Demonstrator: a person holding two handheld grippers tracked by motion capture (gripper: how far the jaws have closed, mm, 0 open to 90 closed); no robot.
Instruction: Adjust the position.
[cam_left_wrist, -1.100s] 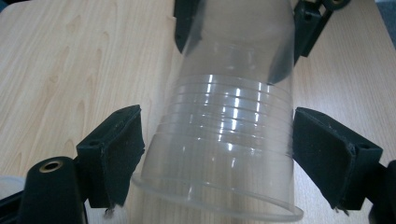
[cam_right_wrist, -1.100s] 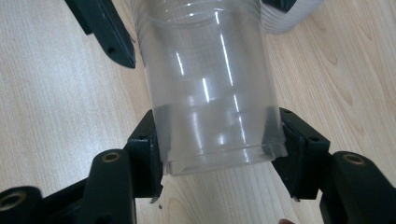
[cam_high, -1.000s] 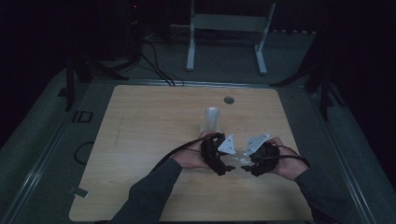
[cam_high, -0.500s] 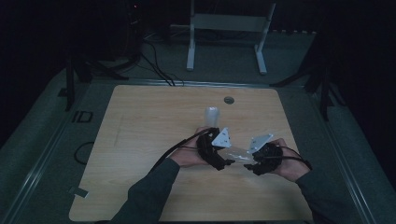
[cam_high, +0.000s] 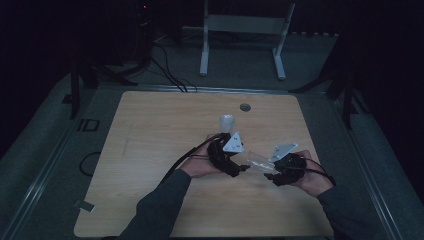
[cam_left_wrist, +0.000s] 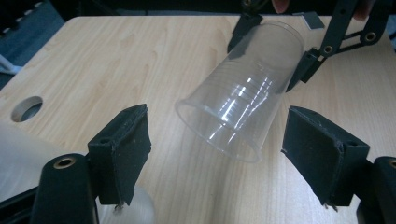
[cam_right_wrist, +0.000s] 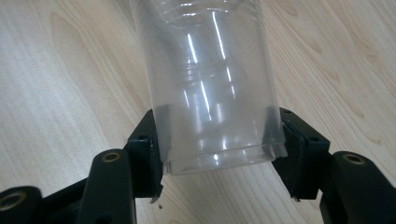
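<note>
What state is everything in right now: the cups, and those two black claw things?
Clear cup: held off the table, tilted, mouth toward the left gripper.
Right gripper: shut on the clear cup's base.
Left gripper: open, jaws either side of the cup's rim, not touching.
Cup stack: upside down on the table.

Black claws (cam_high: 258, 170), grey plates, dark sleeves (cam_high: 155, 207).

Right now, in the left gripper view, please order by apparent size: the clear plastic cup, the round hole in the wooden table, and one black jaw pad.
1. Clear plastic cup, largest.
2. Black jaw pad; it is nearest the camera, which enlarges it.
3. Round hole in the wooden table, smallest.
</note>
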